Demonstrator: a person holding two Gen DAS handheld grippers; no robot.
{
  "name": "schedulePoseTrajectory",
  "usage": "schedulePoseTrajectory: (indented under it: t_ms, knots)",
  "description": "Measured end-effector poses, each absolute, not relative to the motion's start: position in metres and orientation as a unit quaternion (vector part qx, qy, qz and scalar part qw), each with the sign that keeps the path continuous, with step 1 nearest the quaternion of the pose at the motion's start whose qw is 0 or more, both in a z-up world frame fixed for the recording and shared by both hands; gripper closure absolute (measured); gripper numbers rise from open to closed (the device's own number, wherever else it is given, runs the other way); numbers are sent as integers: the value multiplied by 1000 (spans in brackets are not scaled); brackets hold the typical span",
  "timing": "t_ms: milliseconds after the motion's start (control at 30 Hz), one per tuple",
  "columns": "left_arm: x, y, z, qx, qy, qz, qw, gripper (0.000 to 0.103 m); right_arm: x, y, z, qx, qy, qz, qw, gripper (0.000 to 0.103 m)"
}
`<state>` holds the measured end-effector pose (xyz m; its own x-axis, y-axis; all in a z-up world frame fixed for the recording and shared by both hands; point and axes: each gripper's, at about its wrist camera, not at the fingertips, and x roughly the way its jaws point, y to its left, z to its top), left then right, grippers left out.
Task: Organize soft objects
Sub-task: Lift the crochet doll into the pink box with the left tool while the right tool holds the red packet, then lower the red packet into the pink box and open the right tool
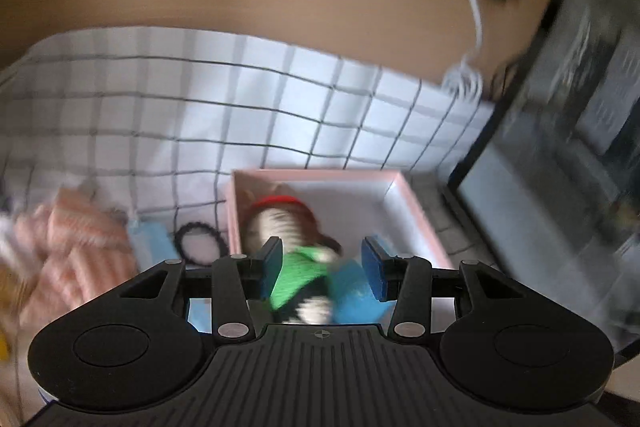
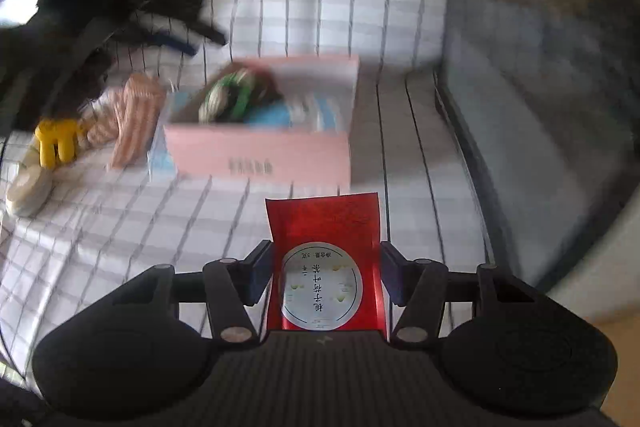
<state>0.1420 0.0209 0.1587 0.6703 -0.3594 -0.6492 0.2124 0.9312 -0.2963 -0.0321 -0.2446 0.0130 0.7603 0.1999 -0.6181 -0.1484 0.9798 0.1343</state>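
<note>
Far left on the checked cloth [image 2: 120, 227] sit the leftovers: a cream roll [image 2: 28, 189], a yellow clip-like toy [image 2: 54, 143], and a pink striped fabric [image 2: 134, 119] w/ a pale blue cloth [image 1: 150, 241] tucked beside it; a black hair tie [image 1: 200, 243] lies just outside the box's left wall.

Next, the pink box [image 2: 256, 155], roughly mid-table. Inside: a knitted doll [image 1: 296, 247] in green, red and stripes, plus a blue soft item [image 1: 352, 297] at the near end. The left gripper [image 1: 322, 267] is over that near end, jaws apart. The doll and blue item show between the pads, but the frame is blurred, so whether the pads press on anything can't be told; it looks more like hovering than gripping.

Rightmost, the right gripper [image 2: 326, 275] is closed on a red packet [image 2: 324, 255], a pad at each side edge, round label facing up.

Key relation: the box lies ahead of the packet and slightly left, well apart across bare cloth. The packet's long axis runs along the fingers, pointing roughly at the box's near long wall. The right hand is prob. the one to carry over that wall; the left sits in the drop zone and may need to clear.
</note>
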Motion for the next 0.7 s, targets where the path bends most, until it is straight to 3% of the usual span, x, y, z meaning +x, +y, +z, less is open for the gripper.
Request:
schedulePoseTrajectory:
  t_ms: [233, 300, 367, 467, 533, 700]
  knots:
    - [50, 56, 122, -162, 420, -156, 879, 56, 56, -223, 74, 31, 253, 101, 962, 47]
    - [29, 65, 101, -167, 441, -145, 870, 56, 88, -207, 86, 29, 239, 112, 964, 41]
    - [10, 77, 80, -178, 463, -128, 859, 56, 112, -195, 89, 29, 230, 121, 965, 27]
    - [-11, 99, 60, -202, 478, -94, 850, 56, 125, -175, 80, -17, 233, 74, 970, 24]
    - [-24, 114, 51, -221, 477, -73, 848, 56, 113, -167, 69, -25, 242, 76, 967, 16]
    - [-30, 140, 46, -249, 469, -59, 846, 56, 66, -159, 27, -19, 303, 108, 947, 16]
